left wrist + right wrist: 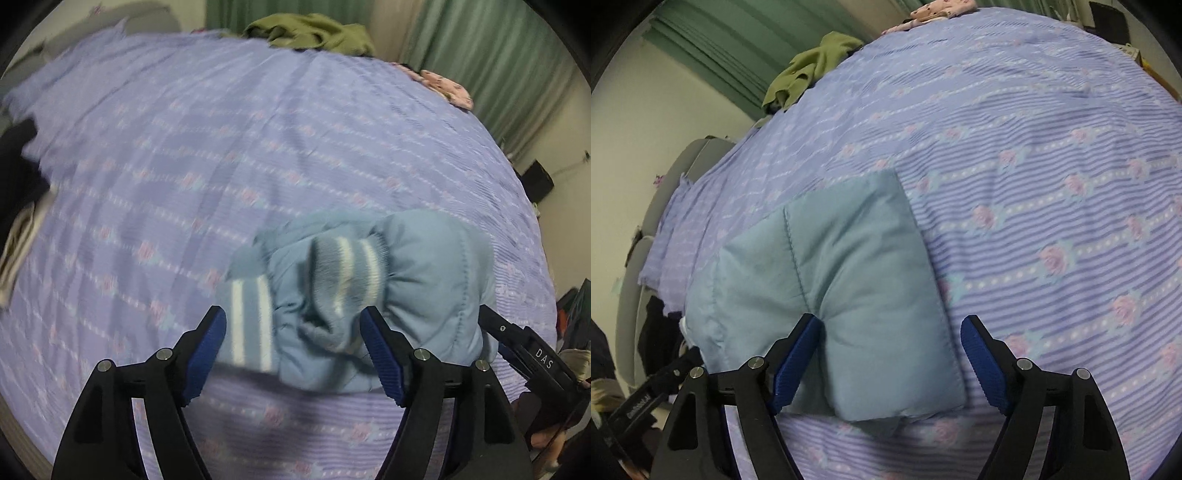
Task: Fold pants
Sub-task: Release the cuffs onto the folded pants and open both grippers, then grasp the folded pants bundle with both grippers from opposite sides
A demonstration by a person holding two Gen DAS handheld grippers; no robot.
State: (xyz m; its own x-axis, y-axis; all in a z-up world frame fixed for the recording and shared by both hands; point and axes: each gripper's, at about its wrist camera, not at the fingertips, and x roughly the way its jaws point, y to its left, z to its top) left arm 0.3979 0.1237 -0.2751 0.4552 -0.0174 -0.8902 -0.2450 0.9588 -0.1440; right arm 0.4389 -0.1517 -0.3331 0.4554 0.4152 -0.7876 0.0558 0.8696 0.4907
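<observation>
A: Left tongs [293, 347] spread wide, gripping nothing, blue pads either side of the striped cuffs [351, 269] without pinching them.

B: Right tongs [890, 356] likewise released, left pad pressed into the seam dimple of the folded pants [849, 288], right pad clear of the cloth.

A: Pants [424, 280] bunched into a puffy pale-blue bundle, lying on the bed [221, 147] near its front edge, cuffs toward the left tongs, smooth folded panel toward the right.

B: Probably late in the fold; bundle compact, yet cuffs loose and sticking out.

A: For a neat finish: pinch both cuffs together, low and close to the padding, then tuck flat under or along the top layer.

B: Meanwhile, press down with the right pads on the panel to stop sliding on the slick quilted fabric. Slow release, since the padding looks springy and likely to puff open.

A: Farther out: green garment [314, 33] and pink cloth [448, 88] at the far bed edge, well apart, no obstacle.
</observation>
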